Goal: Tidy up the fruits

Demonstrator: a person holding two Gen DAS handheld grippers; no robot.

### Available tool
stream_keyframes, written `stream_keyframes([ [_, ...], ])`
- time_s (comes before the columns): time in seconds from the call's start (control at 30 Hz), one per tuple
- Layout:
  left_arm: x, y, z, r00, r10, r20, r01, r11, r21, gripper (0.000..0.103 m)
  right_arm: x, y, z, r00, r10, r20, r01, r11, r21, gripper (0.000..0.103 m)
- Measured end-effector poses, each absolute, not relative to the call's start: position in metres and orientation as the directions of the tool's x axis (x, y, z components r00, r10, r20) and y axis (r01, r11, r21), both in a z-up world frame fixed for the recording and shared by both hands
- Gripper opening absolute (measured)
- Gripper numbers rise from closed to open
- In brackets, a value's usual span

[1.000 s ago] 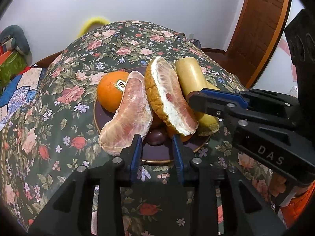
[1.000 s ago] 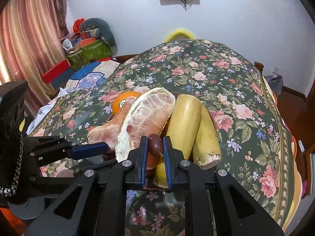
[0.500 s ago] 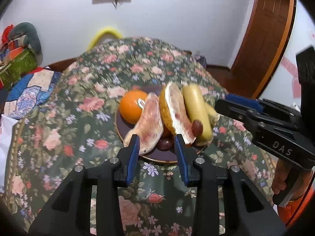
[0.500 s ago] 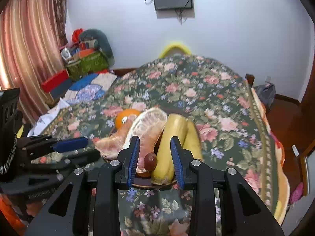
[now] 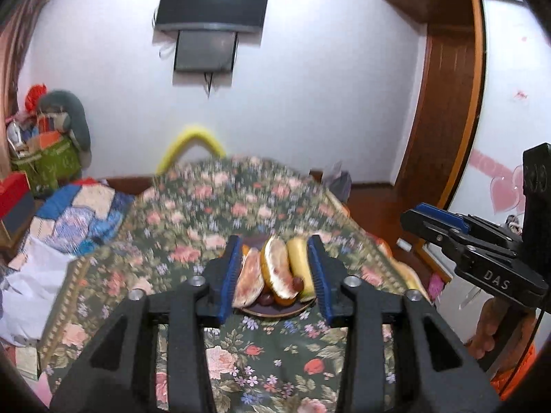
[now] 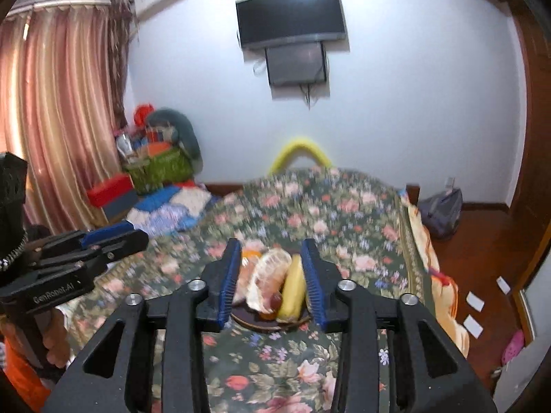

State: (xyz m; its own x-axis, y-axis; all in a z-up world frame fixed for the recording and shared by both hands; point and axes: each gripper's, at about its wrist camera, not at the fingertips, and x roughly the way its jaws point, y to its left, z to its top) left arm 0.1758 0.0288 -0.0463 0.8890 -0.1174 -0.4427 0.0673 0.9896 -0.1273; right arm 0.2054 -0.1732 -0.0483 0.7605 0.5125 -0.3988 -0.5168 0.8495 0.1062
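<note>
A dark plate (image 5: 275, 310) on the floral tablecloth holds an orange (image 5: 245, 250), two peeled pomelo pieces (image 5: 248, 280), a banana (image 5: 300, 264) and small dark red fruits (image 5: 297, 283). My left gripper (image 5: 274, 274) is open and empty, held back from the plate. My right gripper (image 6: 272, 278) is open and empty too, back from the plate (image 6: 261, 323) with the banana (image 6: 293, 287) and pomelo (image 6: 267, 277) seen between its fingers. Each gripper shows at the side of the other's view.
The table with the flowered cloth (image 5: 220, 213) has a yellow chair back (image 5: 193, 144) behind it. Boxes and bags (image 6: 151, 168) are piled at the left wall by a curtain. A wooden door (image 5: 444, 110) is on the right.
The right gripper let go of the small dark red fruit onto the plate and opened. Both grippers pulled back and up from the plate, and the left one opened wider.
</note>
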Motion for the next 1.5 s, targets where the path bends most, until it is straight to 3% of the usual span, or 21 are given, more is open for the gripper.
stream_keyframes([
  [0.03, 0.166, 0.027, -0.039, 0.902, -0.110, -0.418, 0.065, 0.991, -0.121, 0.052, 0.197, -0.175, -0.041, 0.772, 0.513, -0.374, -0.515, 0.851, 0.103, 0.041],
  [0.17, 0.128, 0.017, -0.011, 0.944, -0.076, -0.322, 0.054, 0.996, -0.077, 0.060, 0.159, -0.183, -0.016, 0.817, 0.505, -0.279, -0.504, 0.860, 0.083, 0.054],
  [0.23, 0.111, 0.014, 0.000, 0.957, -0.071, -0.282, 0.054, 0.996, -0.068, 0.072, 0.145, -0.185, -0.009, 0.828, 0.502, -0.249, -0.499, 0.863, 0.080, 0.063],
  [0.37, 0.083, 0.008, 0.016, 0.973, -0.061, -0.221, 0.054, 0.998, -0.039, 0.079, 0.122, -0.188, 0.001, 0.856, 0.479, -0.196, -0.477, 0.877, 0.063, 0.081],
  [0.43, 0.071, 0.006, 0.021, 0.978, -0.059, -0.199, 0.054, 0.998, -0.033, 0.089, 0.114, -0.188, 0.003, 0.868, 0.465, -0.176, -0.463, 0.884, 0.054, 0.088],
  [0.6, 0.053, -0.001, 0.027, 0.986, -0.042, -0.164, 0.040, 0.999, -0.012, 0.095, 0.103, -0.188, 0.002, 0.888, 0.436, -0.148, -0.435, 0.900, 0.040, 0.103],
  [0.7, 0.046, -0.002, 0.027, 0.987, -0.038, -0.157, 0.037, 0.999, -0.008, 0.103, 0.098, -0.189, 0.001, 0.892, 0.430, -0.143, -0.429, 0.903, 0.039, 0.103],
  [1.5, 0.041, -0.004, 0.020, 0.981, -0.042, -0.189, 0.037, 0.999, -0.026, 0.103, 0.084, -0.197, -0.007, 0.891, 0.430, -0.148, -0.425, 0.903, 0.066, 0.103],
])
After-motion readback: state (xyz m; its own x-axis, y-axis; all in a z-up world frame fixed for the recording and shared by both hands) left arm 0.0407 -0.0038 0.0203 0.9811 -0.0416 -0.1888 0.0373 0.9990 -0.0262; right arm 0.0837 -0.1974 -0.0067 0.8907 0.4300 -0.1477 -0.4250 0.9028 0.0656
